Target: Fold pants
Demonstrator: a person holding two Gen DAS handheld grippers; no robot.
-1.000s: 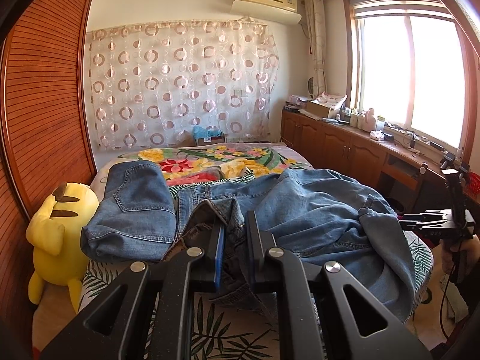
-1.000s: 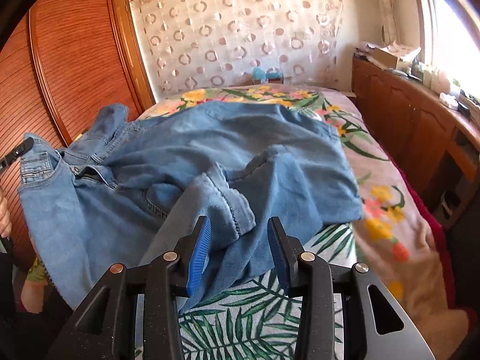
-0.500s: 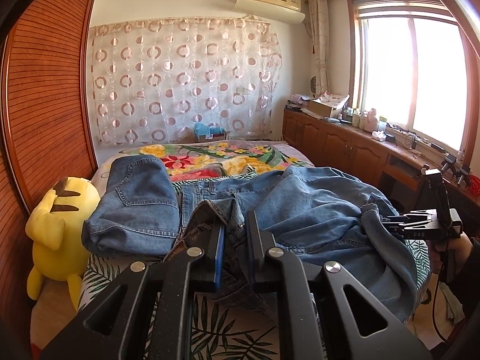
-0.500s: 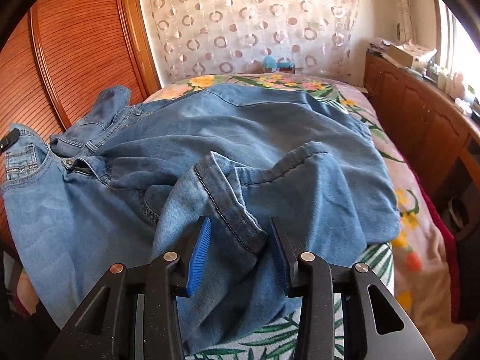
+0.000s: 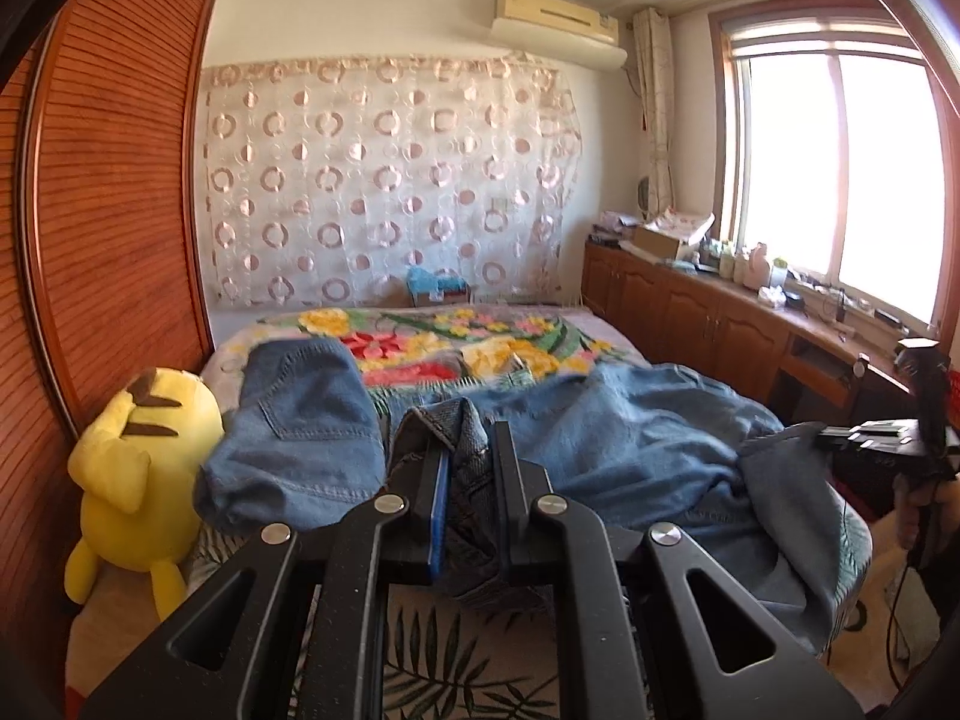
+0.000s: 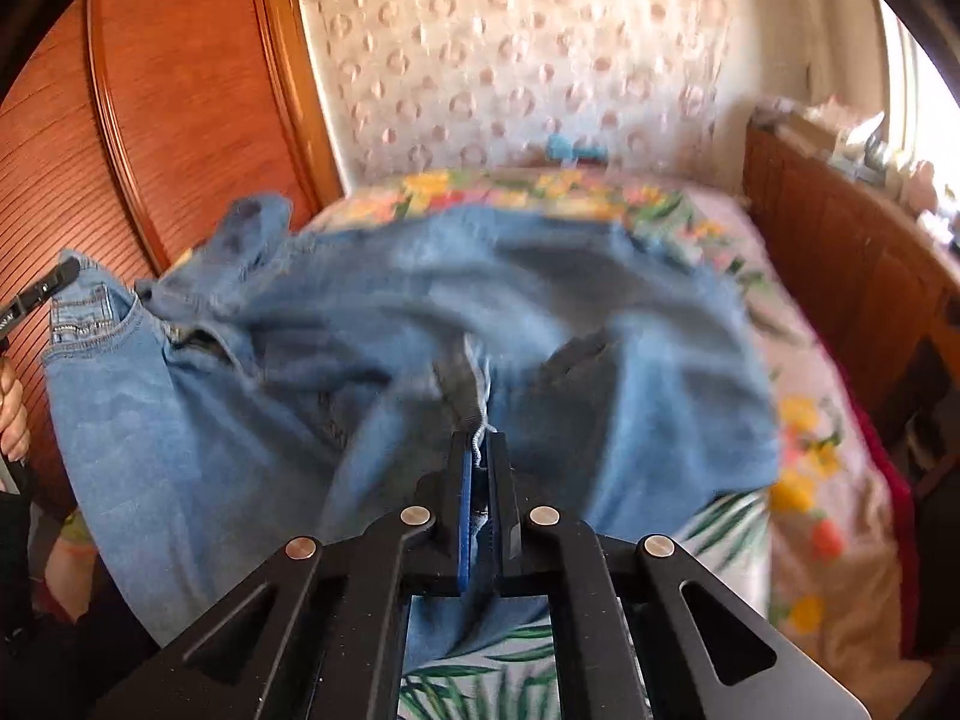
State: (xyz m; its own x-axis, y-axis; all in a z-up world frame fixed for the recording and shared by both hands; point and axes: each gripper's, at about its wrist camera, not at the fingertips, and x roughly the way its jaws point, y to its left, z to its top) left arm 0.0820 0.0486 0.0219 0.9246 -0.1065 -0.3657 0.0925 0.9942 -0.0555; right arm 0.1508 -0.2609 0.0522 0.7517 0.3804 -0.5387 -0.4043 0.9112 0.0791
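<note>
Blue denim pants (image 5: 624,438) lie crumpled across the bed (image 5: 456,336). My left gripper (image 5: 471,456) is shut on a bunched waist part of the pants and holds it off the bed. My right gripper (image 6: 478,450) is shut on a hem edge of the pants (image 6: 252,396), lifted above the bed; that view is blurred by motion. The right gripper also shows in the left wrist view (image 5: 864,438) at the bed's right edge, the left gripper in the right wrist view (image 6: 42,294) at far left.
A yellow plush toy (image 5: 138,468) leans at the bed's left side by the wooden wardrobe (image 5: 114,228). Wooden cabinets (image 5: 690,318) with clutter run under the window on the right. A floral bedspread (image 6: 822,480) covers the bed.
My right gripper closed on the pants' hem edge and is lifting it. My left gripper rose a little, still holding the waist.
</note>
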